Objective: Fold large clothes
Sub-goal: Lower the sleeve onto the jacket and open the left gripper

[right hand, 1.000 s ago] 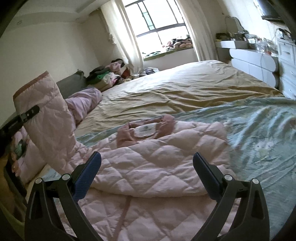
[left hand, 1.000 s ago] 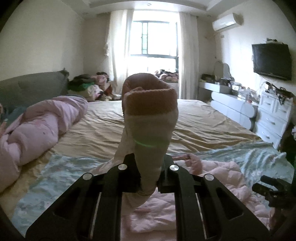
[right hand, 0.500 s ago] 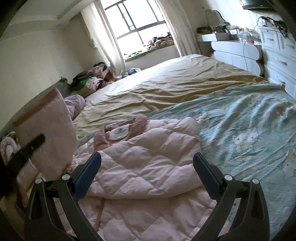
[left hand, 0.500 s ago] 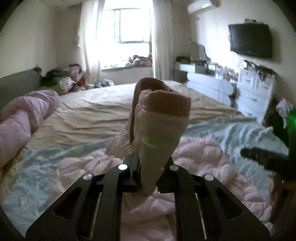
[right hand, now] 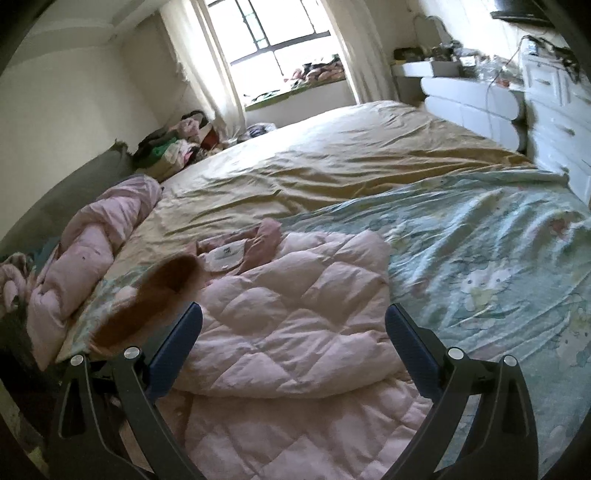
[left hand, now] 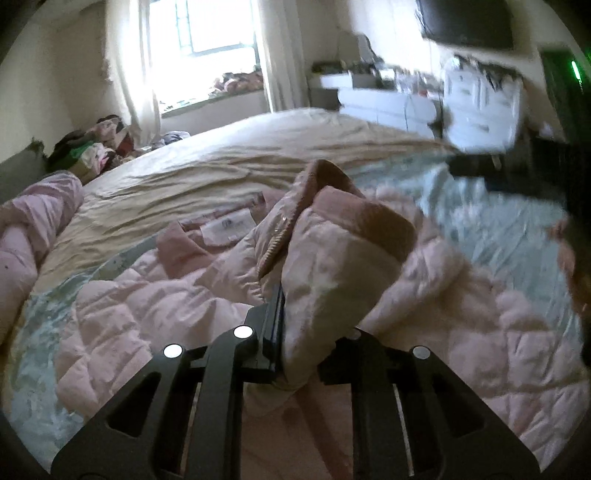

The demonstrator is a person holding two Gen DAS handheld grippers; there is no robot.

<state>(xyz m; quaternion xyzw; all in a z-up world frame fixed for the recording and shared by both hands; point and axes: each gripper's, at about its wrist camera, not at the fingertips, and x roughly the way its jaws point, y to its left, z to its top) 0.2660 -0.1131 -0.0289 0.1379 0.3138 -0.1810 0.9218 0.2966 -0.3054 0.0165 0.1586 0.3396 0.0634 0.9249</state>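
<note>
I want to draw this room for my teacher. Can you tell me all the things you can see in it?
quilted jacket: one, pale pink, spread on the near bed, darker pink collar up
sleeve: one, pink with darker cuff, pinched in the left gripper
floral sheet: one, pale green, under the jacket
tan sheet: one, far half of the bed
rolled duvet: one, pink, left bed edge
clothes pile: mixed colours, far left corner
window: one, bright, curtained
drawers: white, right wall
left gripper: black, shut on the sleeve
right gripper: black with blue pads, open above the jacket
</note>
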